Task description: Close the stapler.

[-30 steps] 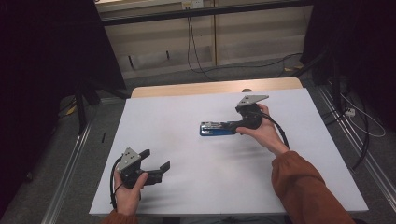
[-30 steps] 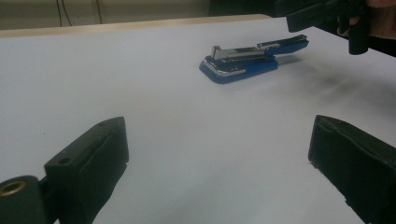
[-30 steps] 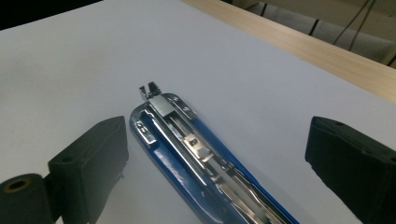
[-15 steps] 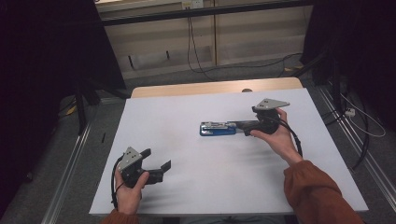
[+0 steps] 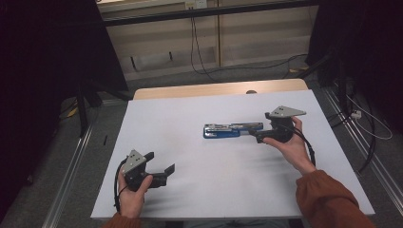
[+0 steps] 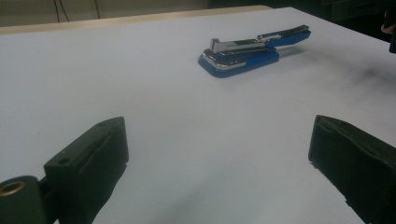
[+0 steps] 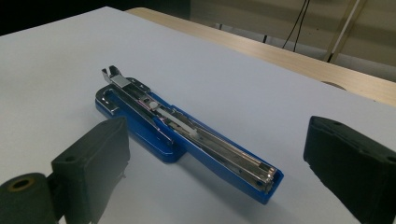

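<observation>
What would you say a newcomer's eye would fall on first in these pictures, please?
Most likely the blue stapler, swung open and lying flat near the middle of the white table, its metal staple channel exposed. Next, the right hand-held gripper, jaws open, sits at the stapler's right end without clasping it. The left hand-held gripper, also open, rests well apart near the table's front left corner.

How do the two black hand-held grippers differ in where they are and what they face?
The left hand-held gripper sits near the front edge of the white table, far from the opened blue and silver stapler; the right hand-held gripper sits just beside the stapler's end. The left one has only bare table between its jaws; the right one's jaws frame the stapler without touching it. Both are open, black, and topped with a grey plate.
</observation>
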